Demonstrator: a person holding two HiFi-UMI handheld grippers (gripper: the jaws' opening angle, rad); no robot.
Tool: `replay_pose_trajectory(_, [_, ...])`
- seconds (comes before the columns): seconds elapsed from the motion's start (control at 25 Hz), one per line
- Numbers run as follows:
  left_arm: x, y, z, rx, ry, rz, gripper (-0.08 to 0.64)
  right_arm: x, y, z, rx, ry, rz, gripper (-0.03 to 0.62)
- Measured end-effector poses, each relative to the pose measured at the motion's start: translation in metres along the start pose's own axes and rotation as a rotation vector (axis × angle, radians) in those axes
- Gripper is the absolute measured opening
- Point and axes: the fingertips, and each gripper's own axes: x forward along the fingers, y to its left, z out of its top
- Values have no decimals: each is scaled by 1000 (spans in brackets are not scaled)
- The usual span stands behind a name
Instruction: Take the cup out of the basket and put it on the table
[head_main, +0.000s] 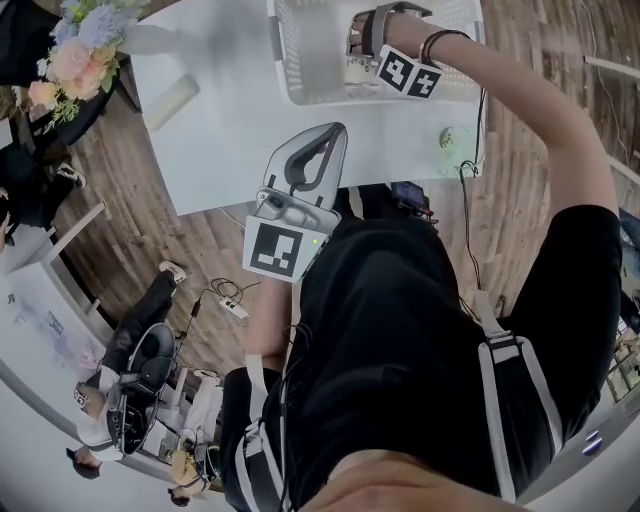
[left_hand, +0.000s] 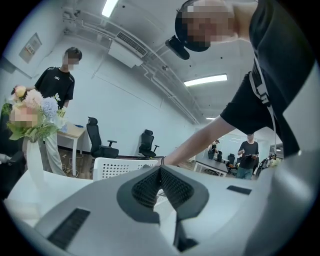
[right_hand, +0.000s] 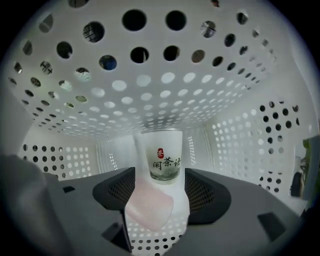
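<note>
A white paper cup (right_hand: 161, 157) with a red seal and dark printed characters stands upright inside the white perforated basket (right_hand: 150, 95). My right gripper (right_hand: 160, 192) is down in the basket and open, its dark pads (right_hand: 202, 192) on either side of the cup's lower part without visibly pressing it. A pale pink piece (right_hand: 149, 207) lies in front of the cup between the jaws. In the head view the right gripper (head_main: 358, 62) reaches into the basket (head_main: 290, 60) at the table's far side. My left gripper (head_main: 335, 132) hovers over the near table edge, shut and empty.
The white table (head_main: 220, 130) carries a pale cylinder (head_main: 170, 100) at its left and a small green object (head_main: 455, 140) at its right edge. A bouquet of flowers (head_main: 75, 55) stands left of the table. People and office chairs (left_hand: 100, 142) are in the room behind.
</note>
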Motion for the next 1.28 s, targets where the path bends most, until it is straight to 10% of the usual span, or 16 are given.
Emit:
replay_pose_trajectory(0.56, [3,1,-9,-26,21,28,20,28,3,15,-130,-42,37,293])
replay_pose_trajectory(1.28, [3,-19,-1,-2,-2,6,20,-31,-20,-11,226,-44,-132,282])
